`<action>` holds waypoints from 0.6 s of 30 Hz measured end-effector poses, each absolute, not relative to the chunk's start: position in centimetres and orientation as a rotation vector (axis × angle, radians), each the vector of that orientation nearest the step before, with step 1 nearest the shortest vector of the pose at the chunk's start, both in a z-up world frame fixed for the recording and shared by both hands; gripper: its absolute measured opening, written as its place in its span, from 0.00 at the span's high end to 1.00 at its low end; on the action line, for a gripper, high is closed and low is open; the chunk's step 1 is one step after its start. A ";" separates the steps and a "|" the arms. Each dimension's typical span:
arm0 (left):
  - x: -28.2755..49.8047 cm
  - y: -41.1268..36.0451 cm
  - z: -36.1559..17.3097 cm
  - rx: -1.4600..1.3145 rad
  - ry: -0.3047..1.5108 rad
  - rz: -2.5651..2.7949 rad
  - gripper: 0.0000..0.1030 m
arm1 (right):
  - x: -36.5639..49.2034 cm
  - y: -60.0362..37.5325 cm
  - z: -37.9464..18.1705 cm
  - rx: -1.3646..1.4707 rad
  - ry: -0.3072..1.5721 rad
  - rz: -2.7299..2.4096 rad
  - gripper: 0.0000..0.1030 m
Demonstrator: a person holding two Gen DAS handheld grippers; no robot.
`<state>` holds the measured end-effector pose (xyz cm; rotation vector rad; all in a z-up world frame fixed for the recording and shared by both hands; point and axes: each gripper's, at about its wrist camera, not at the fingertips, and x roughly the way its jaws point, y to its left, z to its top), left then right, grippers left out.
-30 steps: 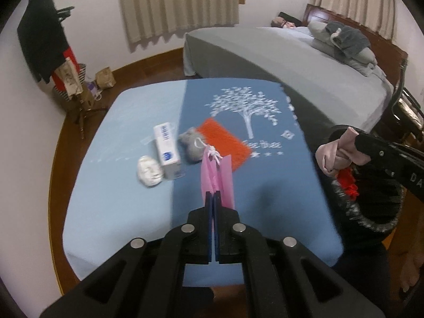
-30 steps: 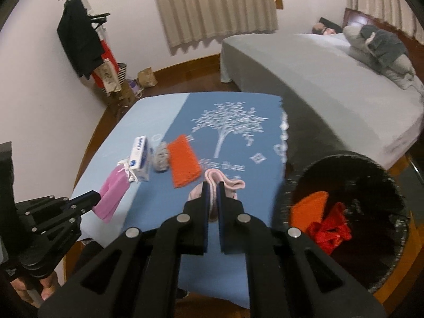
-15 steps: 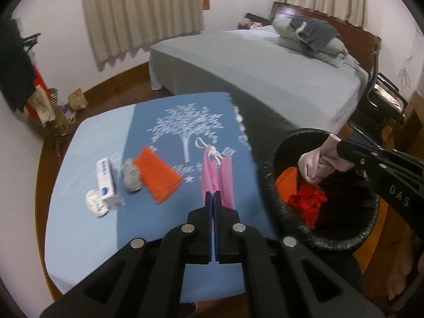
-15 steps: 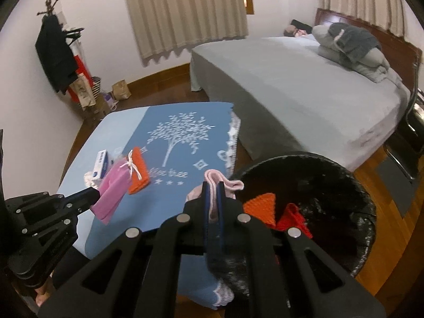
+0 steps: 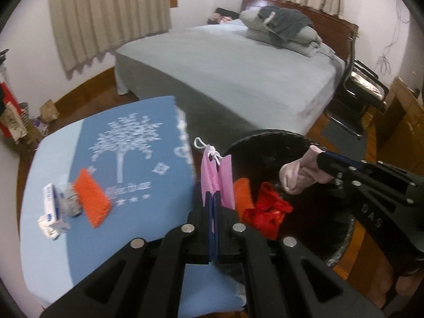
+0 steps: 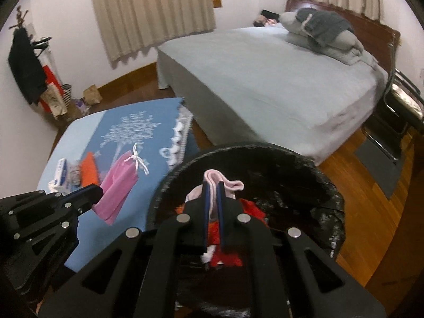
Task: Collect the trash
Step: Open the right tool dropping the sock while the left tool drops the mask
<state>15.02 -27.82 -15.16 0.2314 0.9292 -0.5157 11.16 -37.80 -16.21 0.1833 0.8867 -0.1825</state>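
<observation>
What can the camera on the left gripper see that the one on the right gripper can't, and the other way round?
Only the left view shows the orange pad clearly in the bin. Only the right view shows the coat rack. Both show the left gripper shut on the pink mask, the right gripper shut on the pale cloth, the red bag, the bed and the table.

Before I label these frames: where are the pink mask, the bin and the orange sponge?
pink mask (image 5: 225, 177), left wrist view, right fold
bin (image 6: 304, 159), right wrist view, far rim
orange sponge (image 5: 92, 201), left wrist view, its middle
</observation>
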 end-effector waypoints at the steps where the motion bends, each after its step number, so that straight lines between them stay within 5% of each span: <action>1: 15.0 -28.3 -15.3 0.230 0.932 -0.524 0.99 | 11.1 -38.5 -16.5 0.191 0.891 -0.194 0.95; 8: 15.2 -32.4 -18.3 0.246 0.993 -0.640 0.92 | 10.5 -41.6 -19.0 0.230 0.945 -0.252 0.91; 10: 15.2 -32.8 -19.8 0.279 1.007 -0.633 0.57 | 10.1 -42.2 -19.8 0.250 0.965 -0.273 0.80; 11: 15.1 -32.7 -20.4 0.287 1.007 -0.622 0.54 | 10.0 -42.4 -20.1 0.253 0.969 -0.280 0.79; 18: 14.9 -29.3 -21.7 0.298 1.034 -0.573 0.54 | 8.2 -43.2 -20.5 0.275 0.972 -0.321 0.79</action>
